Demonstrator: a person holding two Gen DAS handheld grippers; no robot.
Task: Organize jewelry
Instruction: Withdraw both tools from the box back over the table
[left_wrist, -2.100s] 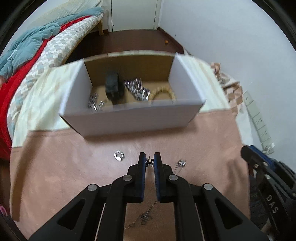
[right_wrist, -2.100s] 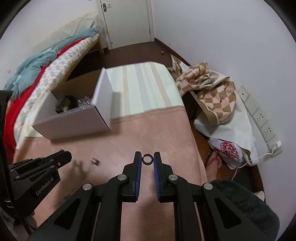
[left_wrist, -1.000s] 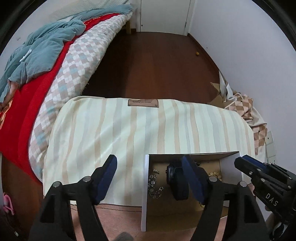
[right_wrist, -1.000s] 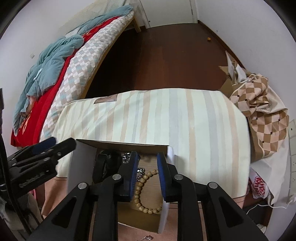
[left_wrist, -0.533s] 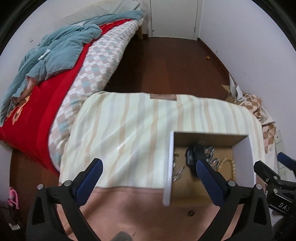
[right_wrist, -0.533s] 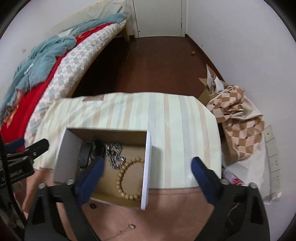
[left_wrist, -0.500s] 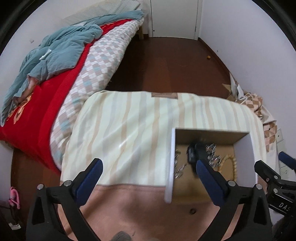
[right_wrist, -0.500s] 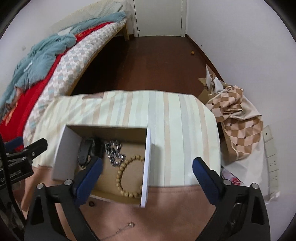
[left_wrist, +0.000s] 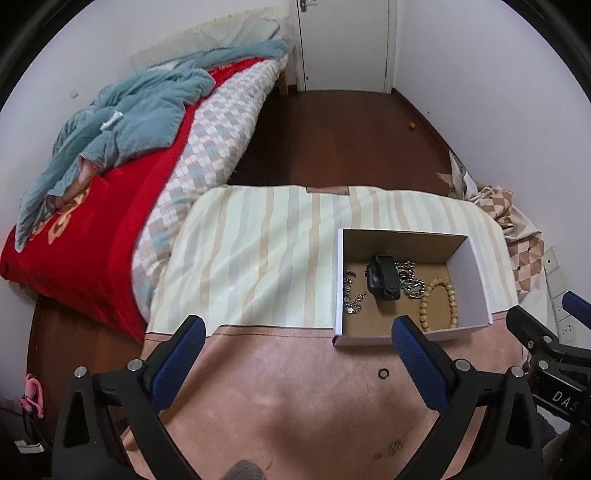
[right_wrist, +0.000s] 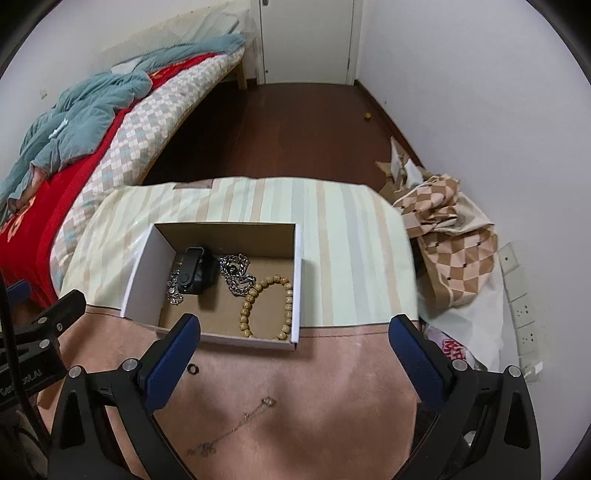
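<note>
A white cardboard box (left_wrist: 476, 269) (right_wrist: 142, 273) stands on the table and holds a black watch (left_wrist: 384, 277) (right_wrist: 194, 275), a silver chain (right_wrist: 236, 275), a wooden bead bracelet (left_wrist: 439, 304) (right_wrist: 266, 306) and small silver pieces (left_wrist: 351, 295). A small dark ring (left_wrist: 384, 373) (right_wrist: 192, 368) lies on the pink cloth (left_wrist: 280, 369) in front of the box. A thin chain necklace (right_wrist: 236, 424) lies nearer, on the cloth. My left gripper (left_wrist: 299, 336) and right gripper (right_wrist: 293, 334) are wide open, empty, and held above the table.
A striped cloth (left_wrist: 258, 251) covers the far half of the table. A bed with a red and checked cover (left_wrist: 110, 192) stands at the left. A checked cloth bundle (right_wrist: 447, 240) and wall sockets (right_wrist: 521, 299) are at the right. Dark wooden floor (right_wrist: 280, 129) and a door lie beyond.
Both grippers, shut low over small jewelry two seconds ago, moved over the box, opened wide and pulled back and up. The box now shows farther off.
</note>
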